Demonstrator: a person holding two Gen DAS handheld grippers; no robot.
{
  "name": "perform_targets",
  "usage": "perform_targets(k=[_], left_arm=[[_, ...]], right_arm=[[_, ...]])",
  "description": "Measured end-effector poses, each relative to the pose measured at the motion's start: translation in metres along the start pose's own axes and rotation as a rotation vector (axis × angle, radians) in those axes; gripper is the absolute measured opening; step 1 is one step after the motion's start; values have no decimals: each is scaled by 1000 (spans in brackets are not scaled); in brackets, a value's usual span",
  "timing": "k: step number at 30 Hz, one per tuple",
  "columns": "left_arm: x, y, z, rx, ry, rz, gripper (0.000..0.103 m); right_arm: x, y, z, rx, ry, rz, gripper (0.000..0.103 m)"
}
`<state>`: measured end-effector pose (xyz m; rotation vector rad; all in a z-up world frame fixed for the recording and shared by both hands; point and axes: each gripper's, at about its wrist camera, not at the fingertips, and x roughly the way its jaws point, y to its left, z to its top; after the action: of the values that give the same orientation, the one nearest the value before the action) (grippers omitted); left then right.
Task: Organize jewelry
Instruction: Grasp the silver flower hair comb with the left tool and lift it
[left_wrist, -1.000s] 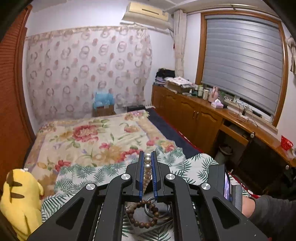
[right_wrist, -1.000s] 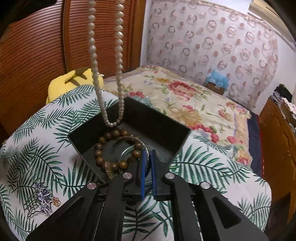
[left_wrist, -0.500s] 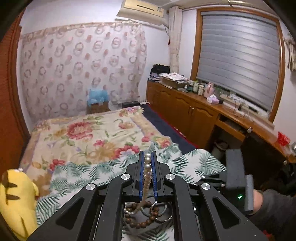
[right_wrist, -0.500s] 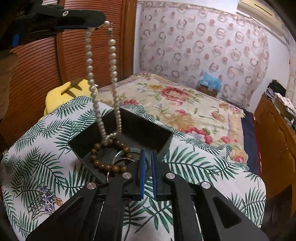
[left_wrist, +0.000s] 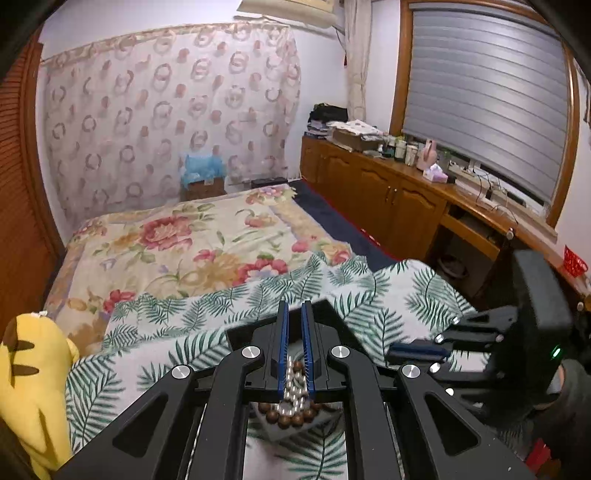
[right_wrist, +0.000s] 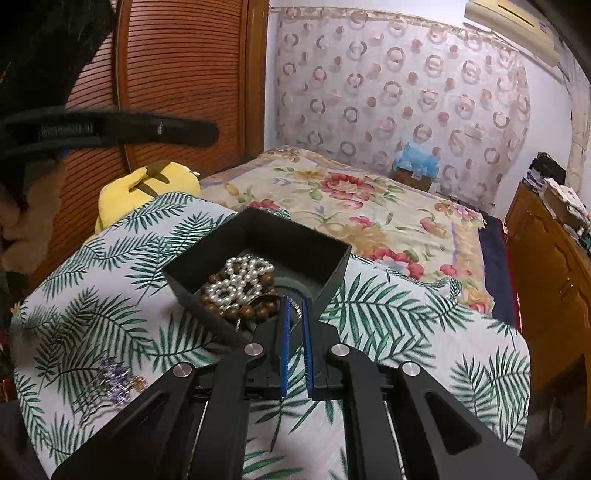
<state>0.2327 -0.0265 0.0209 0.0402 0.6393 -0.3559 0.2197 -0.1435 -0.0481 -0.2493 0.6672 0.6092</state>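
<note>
A black open box (right_wrist: 295, 236) sits on the palm-leaf cloth (right_wrist: 110, 295). A white pearl necklace (right_wrist: 236, 280) lies piled in it on a brown wooden bead bracelet (right_wrist: 258, 314), beside a metal ring (right_wrist: 295, 306). My left gripper (left_wrist: 294, 314) hovers above the box, jaws slightly apart and empty; the pearls (left_wrist: 293, 387) and the bracelet (left_wrist: 288, 419) show below it. My right gripper (right_wrist: 294, 306) is at the box's near edge, jaws slightly apart, holding nothing. A silver-purple brooch (right_wrist: 118, 380) lies on the cloth to the left.
A yellow plush toy (right_wrist: 147, 184) lies at the cloth's far left edge. A floral bedspread (right_wrist: 351, 206) stretches behind. Wooden cabinets (left_wrist: 388, 199) run along the right wall. The left gripper's body (right_wrist: 110, 129) hangs at upper left in the right wrist view.
The left gripper opened slightly and let go of the pearl necklace, which dropped into the box onto the bracelet. Both grippers shifted a little.
</note>
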Motion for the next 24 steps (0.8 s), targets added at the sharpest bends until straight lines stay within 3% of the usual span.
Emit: perform_targets(k=[14,20,24], left_arm=[[-21,-2,-95,-48,103,4,8],[-36,-4,-125,-66,119,38,27],[-44,-7,-141,-78,136,57,52]], right_arm=[[-43,14,-62,129,20,1,9],[-59,29,-98,153,39,-7,9],[-67,34,-116,171,48,-7,9]])
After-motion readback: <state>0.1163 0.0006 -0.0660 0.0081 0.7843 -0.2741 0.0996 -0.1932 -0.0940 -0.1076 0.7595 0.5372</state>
